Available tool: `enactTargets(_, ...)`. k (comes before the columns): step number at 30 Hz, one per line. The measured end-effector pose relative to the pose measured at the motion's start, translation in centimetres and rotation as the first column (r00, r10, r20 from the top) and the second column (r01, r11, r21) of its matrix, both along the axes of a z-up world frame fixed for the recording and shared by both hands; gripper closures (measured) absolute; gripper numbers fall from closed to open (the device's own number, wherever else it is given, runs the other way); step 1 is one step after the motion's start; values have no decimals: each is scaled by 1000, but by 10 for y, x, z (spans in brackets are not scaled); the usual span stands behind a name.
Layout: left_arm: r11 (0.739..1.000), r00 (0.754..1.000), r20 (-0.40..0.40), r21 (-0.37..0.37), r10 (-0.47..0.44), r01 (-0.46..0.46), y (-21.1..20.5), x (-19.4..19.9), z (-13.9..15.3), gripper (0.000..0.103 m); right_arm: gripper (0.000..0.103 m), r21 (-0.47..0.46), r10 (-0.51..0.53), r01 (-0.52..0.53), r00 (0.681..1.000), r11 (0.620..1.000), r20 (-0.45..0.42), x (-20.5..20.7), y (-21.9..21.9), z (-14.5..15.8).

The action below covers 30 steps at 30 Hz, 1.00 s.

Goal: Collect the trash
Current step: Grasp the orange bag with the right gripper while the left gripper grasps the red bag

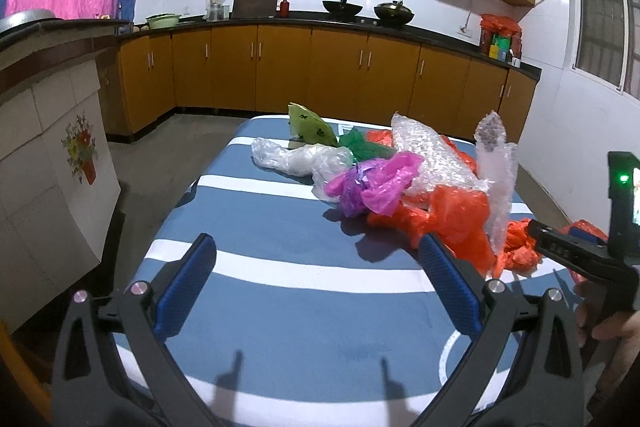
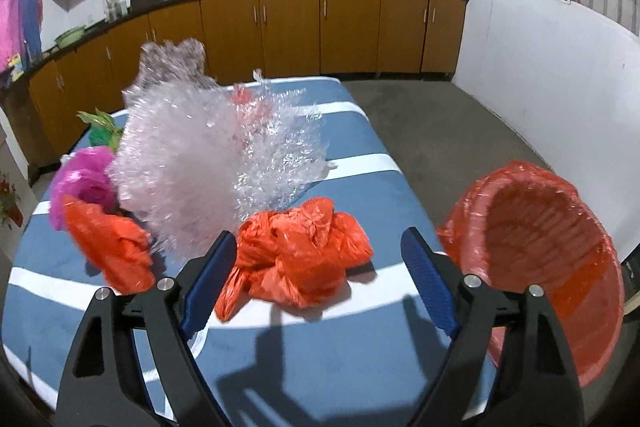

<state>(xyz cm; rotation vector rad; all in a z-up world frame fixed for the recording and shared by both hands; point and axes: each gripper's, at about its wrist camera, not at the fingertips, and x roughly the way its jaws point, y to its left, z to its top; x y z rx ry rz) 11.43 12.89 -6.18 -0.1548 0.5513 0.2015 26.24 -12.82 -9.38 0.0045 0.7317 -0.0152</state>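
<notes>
I have a table point(image 1: 280, 259) under a blue cloth with white stripes filling most of both views, with the kitchen's wooden cabinets point(image 1: 280, 67) and black counter running behind it. Just off the table's right edge, in my right wrist view, stands a bin point(image 2: 560, 247) lined with an orange-red bag, its mouth tipped toward the camera. The trash sits heaped on the far and right part of the cloth: a big crumpled sheet of bubble wrap point(image 2: 208, 163) rising above the rest, a bunched orange-red plastic bag point(image 2: 296, 255) directly ahead of my right gripper, a second orange-red bag point(image 2: 112, 247) to its left, a magenta bag point(image 1: 380, 183) touching the bubble wrap, a clear plastic bag point(image 1: 296, 159) beyond it, then a dark green scrap point(image 1: 360, 145) and a light green packet point(image 1: 308, 127) at the far end. My right gripper point(image 2: 316, 267) has its fingers apart, the bunched orange-red bag between and just beyond the tips, pads not pressing on it. My left gripper point(image 1: 316, 275) is spread wide over bare cloth, holding nothing, well short of the pile.
</notes>
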Motion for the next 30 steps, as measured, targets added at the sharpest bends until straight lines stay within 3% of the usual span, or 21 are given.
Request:
enactTargets(3,1000,1000,-2,-2,-1,1,1,6,-2,5,23,-3,-5,5,999,1000,-43,12,-1,-11)
enactTargets(8,1000,1000,-7,-12,-15,15,0,14,-4,7,50,39,34,-29,992,999,-125,17,-3,-28)
enactTargets(15,998,998,-12,-19,-57,56,-14,24,-3,13,70,56,65,-59,992,997,-111,0,-6,-29)
enactTargets(30,981,982,-33,-57,-188,186,-68,66,1,26,75,26,33,-31,999,999,-44,-42,-36,-4)
